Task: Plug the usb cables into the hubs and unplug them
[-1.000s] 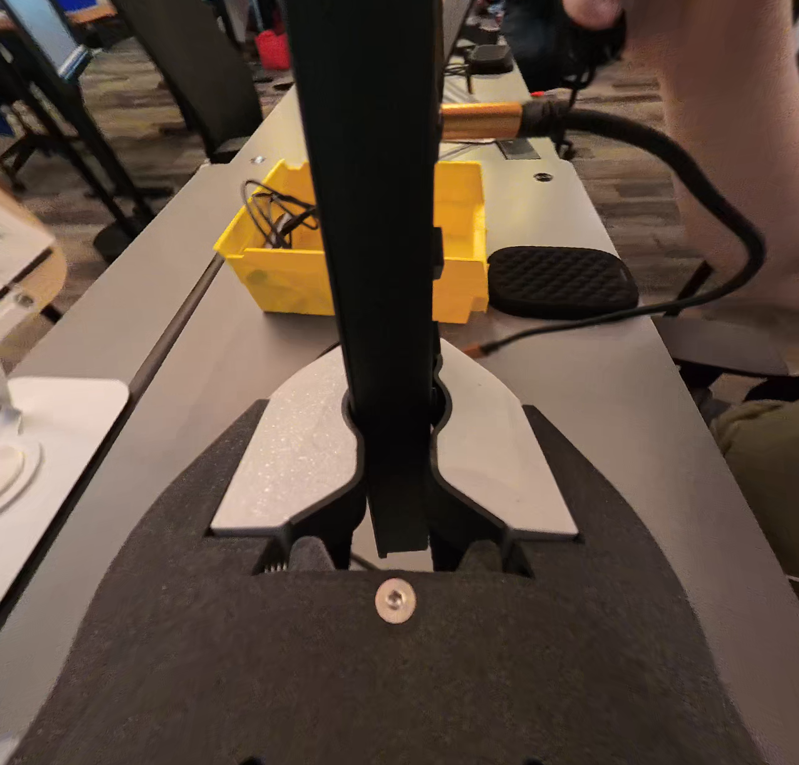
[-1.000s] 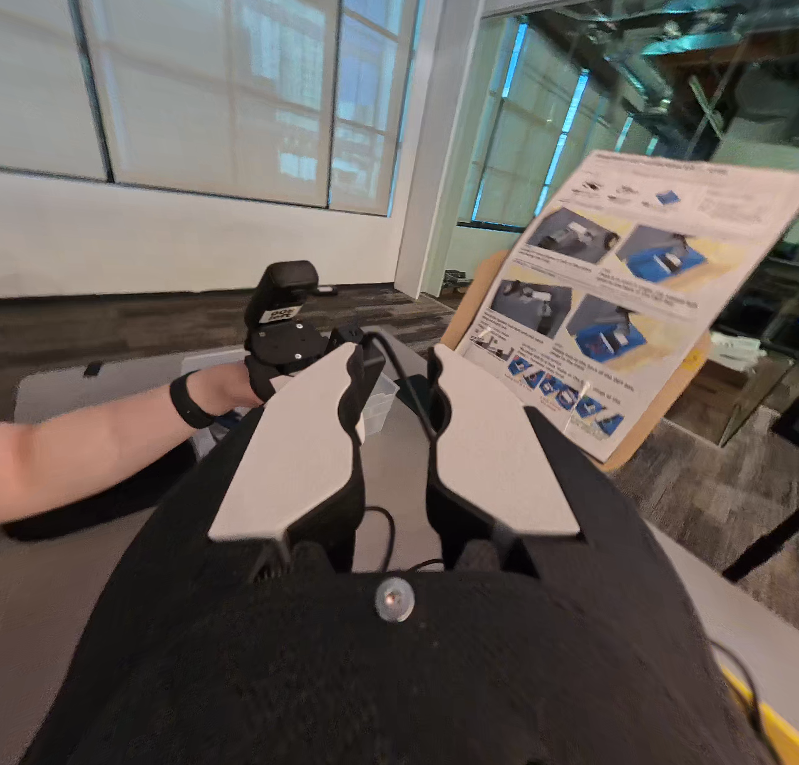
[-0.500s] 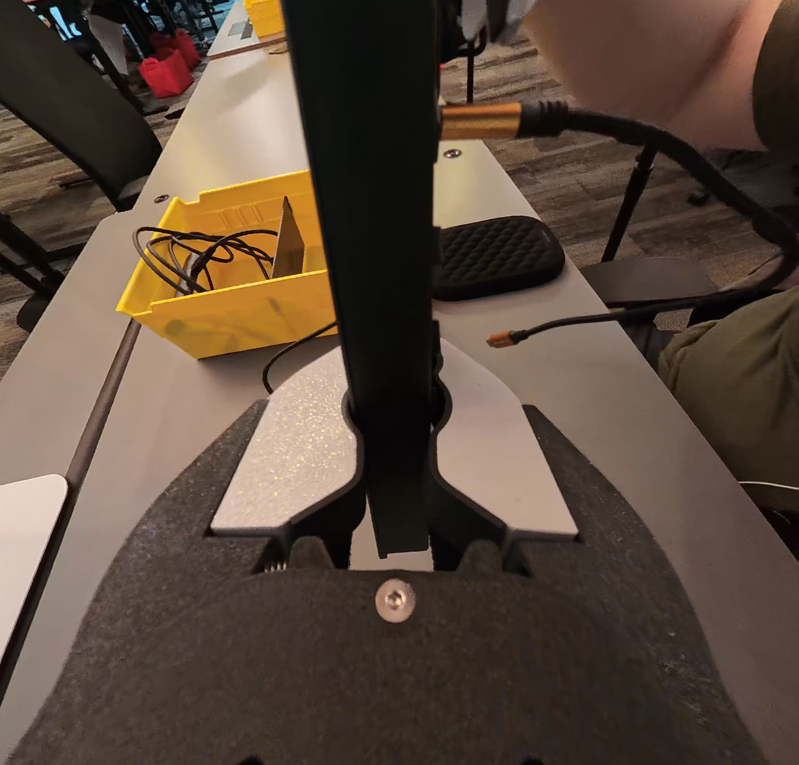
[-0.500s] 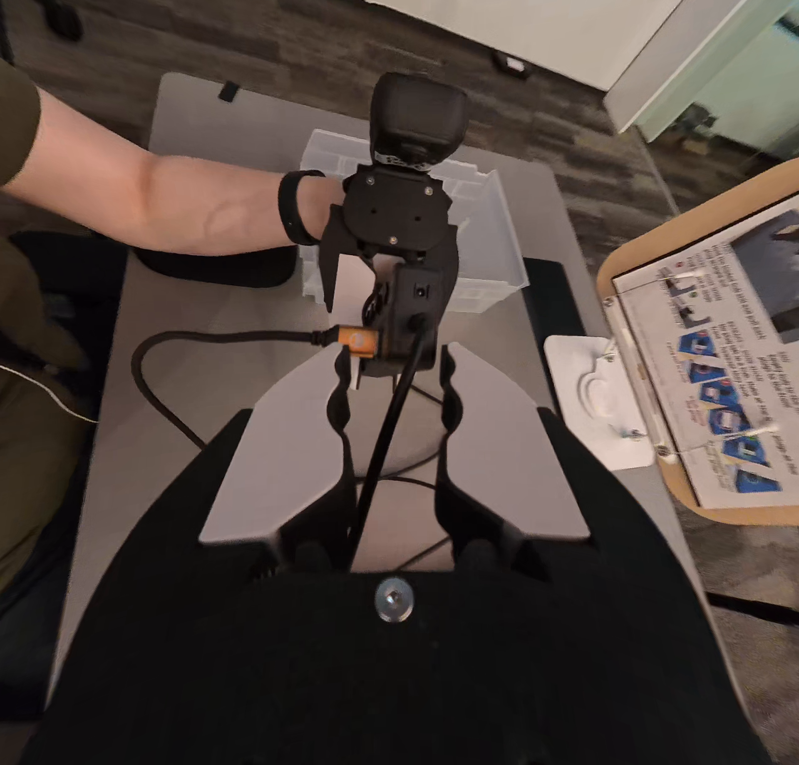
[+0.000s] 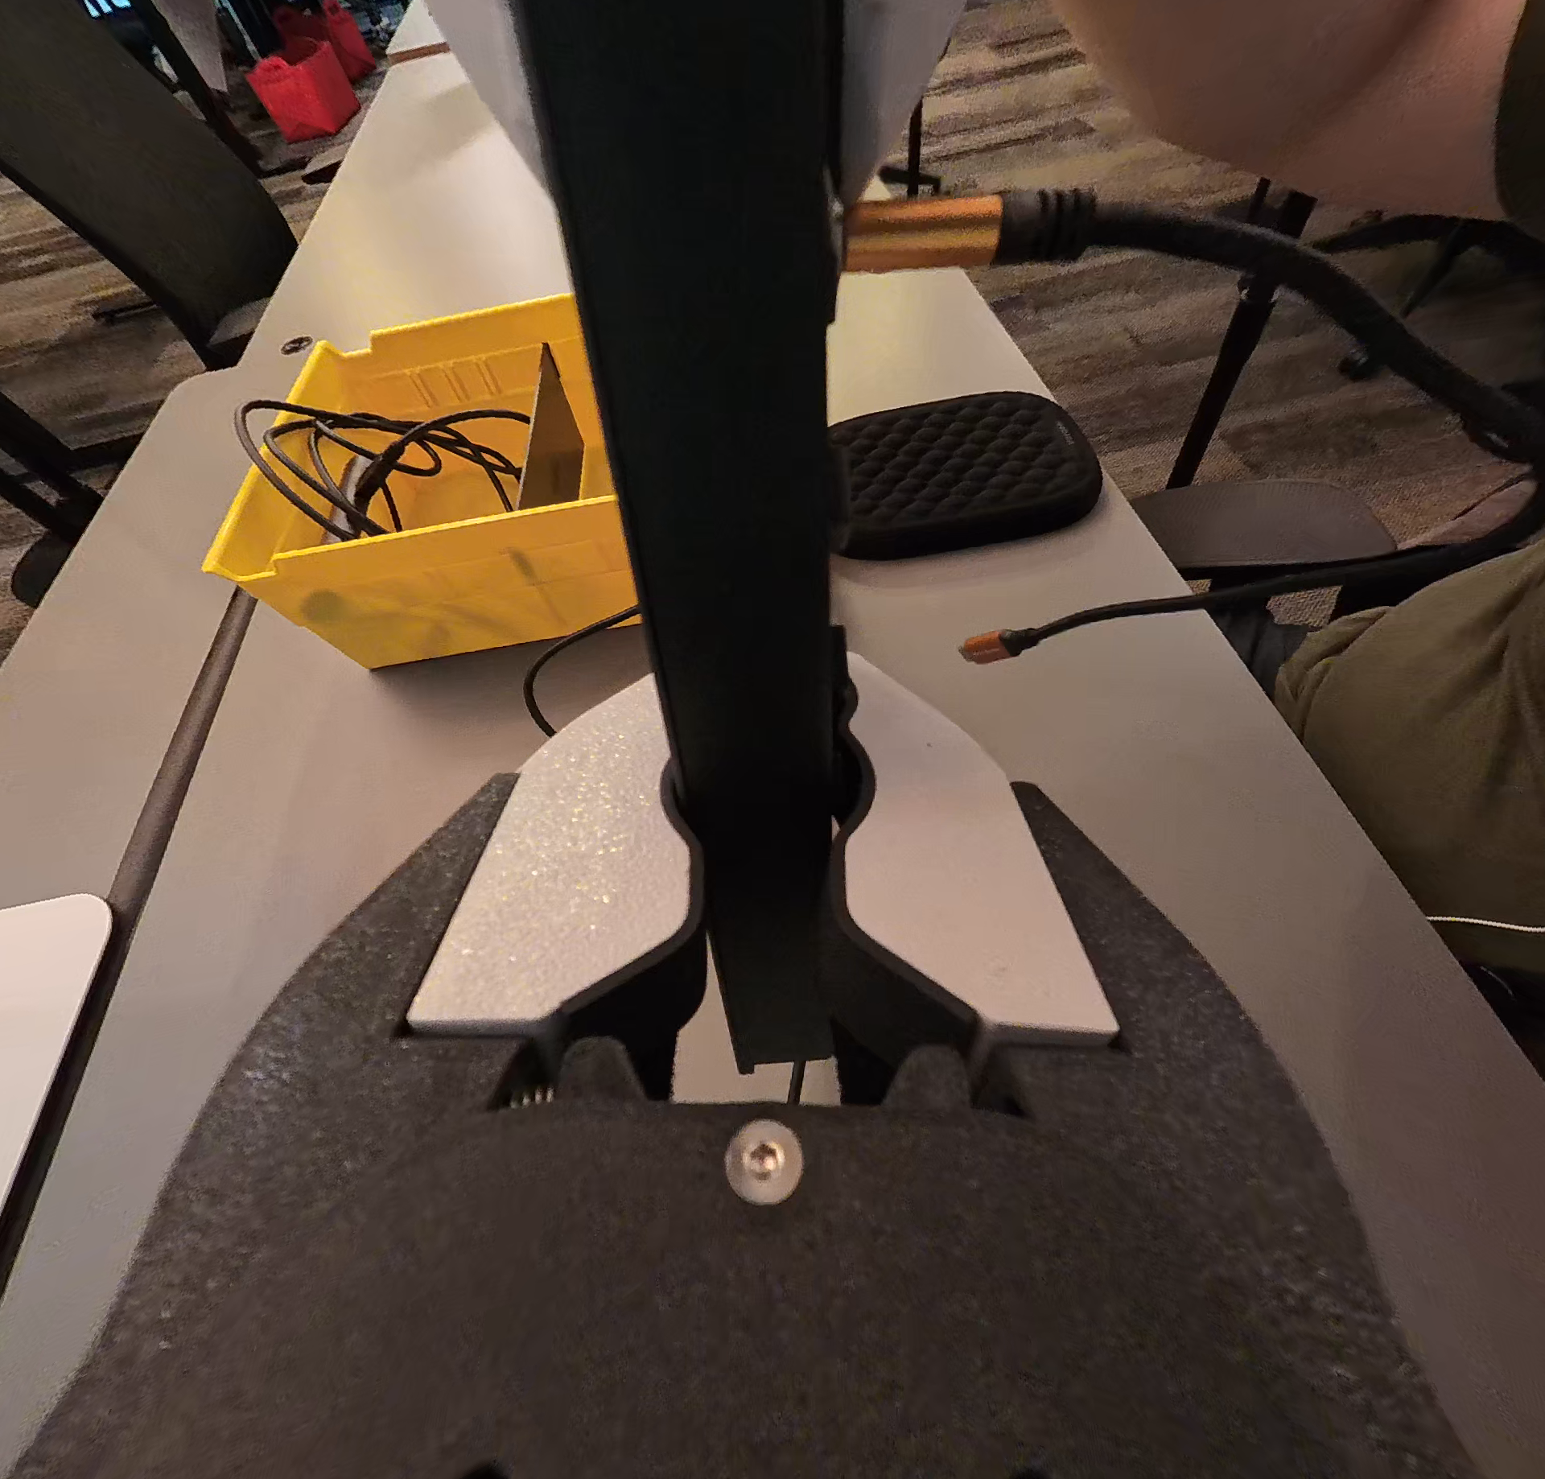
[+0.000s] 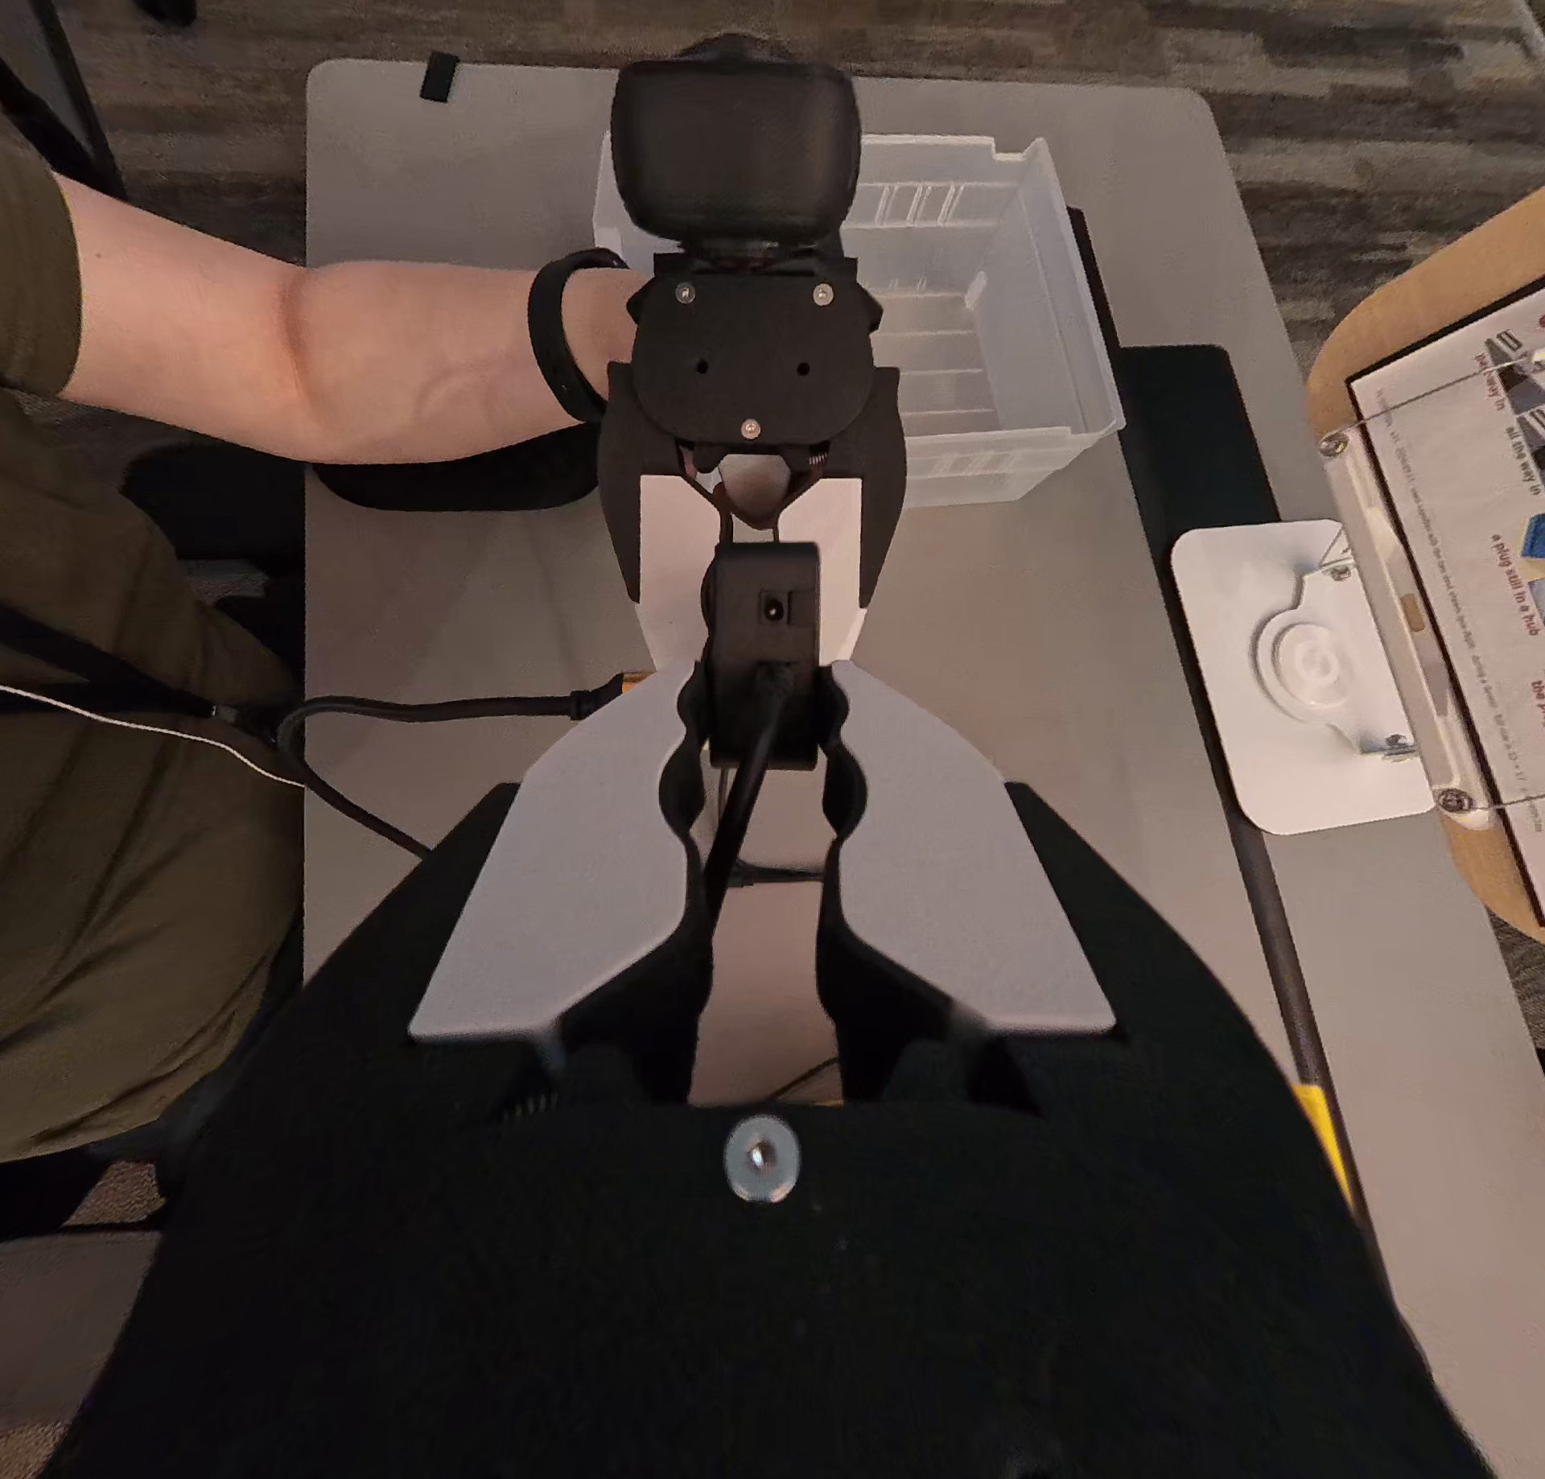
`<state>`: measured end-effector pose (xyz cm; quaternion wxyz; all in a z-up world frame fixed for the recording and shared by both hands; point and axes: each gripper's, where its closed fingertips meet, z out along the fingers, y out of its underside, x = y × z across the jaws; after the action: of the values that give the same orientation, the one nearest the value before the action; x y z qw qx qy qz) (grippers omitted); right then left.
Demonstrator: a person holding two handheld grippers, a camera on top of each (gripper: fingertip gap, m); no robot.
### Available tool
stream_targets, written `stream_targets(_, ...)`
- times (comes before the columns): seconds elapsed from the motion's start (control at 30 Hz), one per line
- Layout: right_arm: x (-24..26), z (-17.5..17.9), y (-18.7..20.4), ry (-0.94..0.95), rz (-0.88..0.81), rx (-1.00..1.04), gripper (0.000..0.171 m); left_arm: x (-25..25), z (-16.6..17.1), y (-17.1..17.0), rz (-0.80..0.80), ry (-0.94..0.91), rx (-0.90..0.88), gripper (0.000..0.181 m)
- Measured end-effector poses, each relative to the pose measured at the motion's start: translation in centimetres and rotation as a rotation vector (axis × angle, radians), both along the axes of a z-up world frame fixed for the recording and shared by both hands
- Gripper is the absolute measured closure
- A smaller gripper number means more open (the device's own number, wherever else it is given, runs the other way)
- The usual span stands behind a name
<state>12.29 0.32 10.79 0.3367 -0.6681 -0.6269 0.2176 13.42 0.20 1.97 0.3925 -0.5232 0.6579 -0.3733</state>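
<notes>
My left gripper (image 5: 752, 686) is shut on a long black USB hub (image 5: 711, 352) and holds it upright above the grey table (image 5: 1087, 812). A gold plug (image 5: 920, 231) on a thick black cable (image 5: 1254, 268) sits in the hub's right side. A thin cable's small orange plug (image 5: 991, 646) hangs free over the table. In the right wrist view my right gripper (image 6: 762, 678) is open, its fingertips on either side of the hub's end (image 6: 765, 603); I cannot tell if they touch it. The hub's own cable (image 6: 736, 812) runs between its fingers. The left gripper (image 6: 757, 611) shows beyond.
A yellow bin (image 5: 435, 569) with coiled black cables and a black padded rest (image 5: 961, 469) lie past the hub. A clear plastic bin (image 6: 986, 352), a white stand base (image 6: 1304, 670) and an instruction board (image 6: 1463, 519) are on the right. A person's forearm (image 6: 334, 352) reaches in from the left. The tips of one gripper are about 9 centimetres away from the tips of the other.
My right gripper has swung down from facing the room and moved in until its fingertips flank the hub's end. My left gripper has kept its hold on the hub and turned slightly.
</notes>
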Motion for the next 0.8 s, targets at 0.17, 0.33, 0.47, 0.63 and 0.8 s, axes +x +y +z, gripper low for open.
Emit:
stream_targets(0.17, 1.1, 0.7, 1.3, -0.015, -0.049, 0.169, 0.134, 0.0, 0.0, 1.0, 0.052, 0.003, -0.012, 0.156)
stream_targets(0.33, 3.8, 5.2, -1.0, 0.278, -0.14, 0.458, 0.128, -2.4, 1.6, 1.8, 0.063, -0.06, -0.03, 0.156)
stream_targets(0.47, 5.1, 1.7, -5.1, 0.491, -0.124, 0.464, 0.158, -5.8, 1.7, 2.4, 0.088, -0.018, -0.007, 0.156)
stream_targets(0.63, 5.2, -10.5, -4.1, 0.497, -0.407, 0.245, 0.15, -8.0, 3.2, 3.6, 0.16, -0.077, -0.029, 0.156)
stream_targets(0.8, 5.6, -18.9, 0.1, 0.444, -0.855, 0.036, 0.139, -8.9, 3.5, 4.9, 0.221, -0.108, -0.055, 0.156)
